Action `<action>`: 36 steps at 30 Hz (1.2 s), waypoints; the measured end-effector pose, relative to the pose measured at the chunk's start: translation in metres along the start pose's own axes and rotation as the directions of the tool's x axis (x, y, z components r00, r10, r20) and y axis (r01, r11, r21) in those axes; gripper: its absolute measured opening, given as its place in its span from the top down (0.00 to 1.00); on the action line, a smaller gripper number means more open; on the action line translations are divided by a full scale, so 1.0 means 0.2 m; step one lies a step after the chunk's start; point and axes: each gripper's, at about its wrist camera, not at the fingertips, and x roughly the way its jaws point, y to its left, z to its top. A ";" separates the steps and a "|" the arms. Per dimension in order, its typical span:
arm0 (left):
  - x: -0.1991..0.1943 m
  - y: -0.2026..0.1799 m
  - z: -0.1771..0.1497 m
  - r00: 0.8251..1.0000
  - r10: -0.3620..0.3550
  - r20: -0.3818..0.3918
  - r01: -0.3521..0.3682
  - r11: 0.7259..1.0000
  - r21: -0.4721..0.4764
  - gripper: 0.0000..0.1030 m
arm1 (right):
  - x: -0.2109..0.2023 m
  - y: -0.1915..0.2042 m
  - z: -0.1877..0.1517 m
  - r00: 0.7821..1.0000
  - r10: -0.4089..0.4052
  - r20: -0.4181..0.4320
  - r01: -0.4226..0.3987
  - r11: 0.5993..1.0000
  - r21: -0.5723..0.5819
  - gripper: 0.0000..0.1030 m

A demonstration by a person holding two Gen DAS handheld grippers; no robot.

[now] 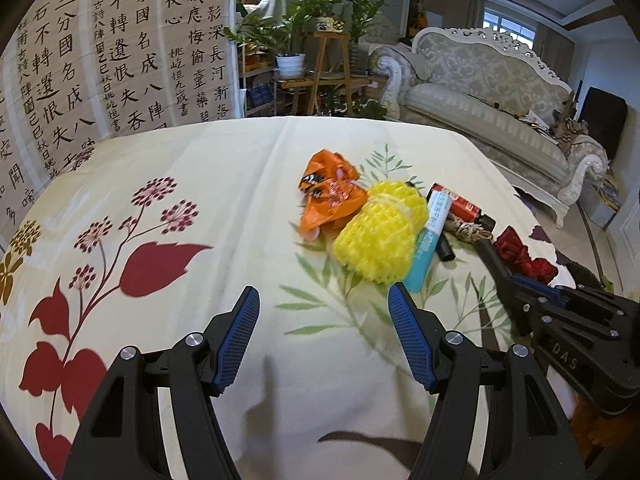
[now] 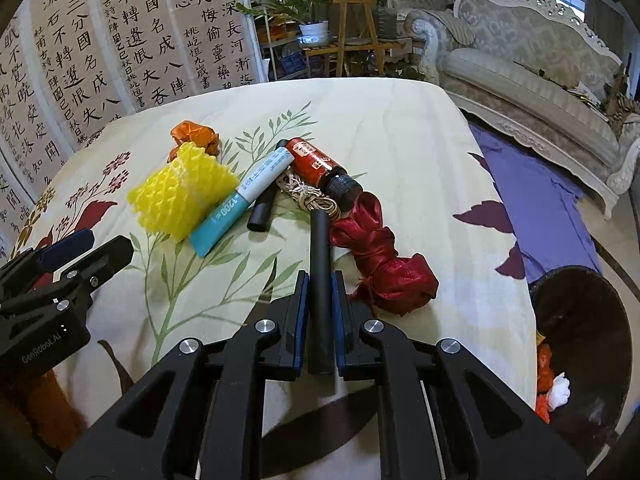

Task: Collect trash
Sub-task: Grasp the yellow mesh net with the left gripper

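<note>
Our right hand-held gripper [image 2: 320,312] is pinching a black tube [image 2: 320,276] low over the desk [image 2: 400,128]; our left hand-held gripper [image 1: 322,320] hangs spread and empty before the yellow mesh [image 1: 380,232]. The bin [image 2: 580,344] sits below the desk's right edge. The tube's far end touches the twine [image 2: 308,196] and lies beside the red cloth [image 2: 380,256], so lifting could drag those along or twist the tube loose.

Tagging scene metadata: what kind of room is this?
Most likely a home living room: an ornate sofa, potted plants on wooden stands, hanging calligraphy scrolls, and a table under a floral tablecloth.
</note>
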 end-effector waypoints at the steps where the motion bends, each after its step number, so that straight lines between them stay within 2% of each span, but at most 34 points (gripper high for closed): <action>1: 0.00 -0.01 0.01 1.000 -0.005 0.002 0.005 1.000 0.001 0.35 | 0.00 0.00 0.00 1.000 0.001 0.000 -0.001 1.000 -0.001 0.89; 3: 0.01 -0.02 0.03 1.000 -0.013 0.008 0.013 1.000 0.002 0.33 | 0.01 0.00 0.01 1.000 0.003 -0.001 -0.003 1.000 -0.003 0.89; 16: 0.13 -0.07 0.13 1.000 -0.022 -0.001 0.023 0.999 0.032 0.33 | 0.02 -0.02 0.03 1.000 0.012 -0.003 -0.012 1.000 -0.005 0.89; 18: 0.14 -0.08 0.13 0.999 -0.034 -0.008 0.035 0.999 0.041 0.38 | 0.02 -0.02 0.03 1.000 0.013 -0.003 -0.013 1.000 -0.004 0.89; 23: 0.13 -0.11 0.12 0.996 -0.083 -0.013 0.084 0.994 0.067 0.64 | 0.03 -0.01 0.04 1.000 0.013 -0.003 -0.013 1.000 -0.004 0.89; 26: 0.13 -0.13 0.11 0.996 -0.085 -0.009 0.085 0.993 0.085 0.71 | 0.03 -0.02 0.04 1.000 0.014 -0.003 -0.014 1.000 -0.003 0.89; 36: 0.04 -0.09 0.09 0.995 -0.093 0.027 0.091 0.994 0.067 0.76 | 0.02 -0.01 0.03 1.000 0.011 0.000 -0.011 1.000 -0.007 0.89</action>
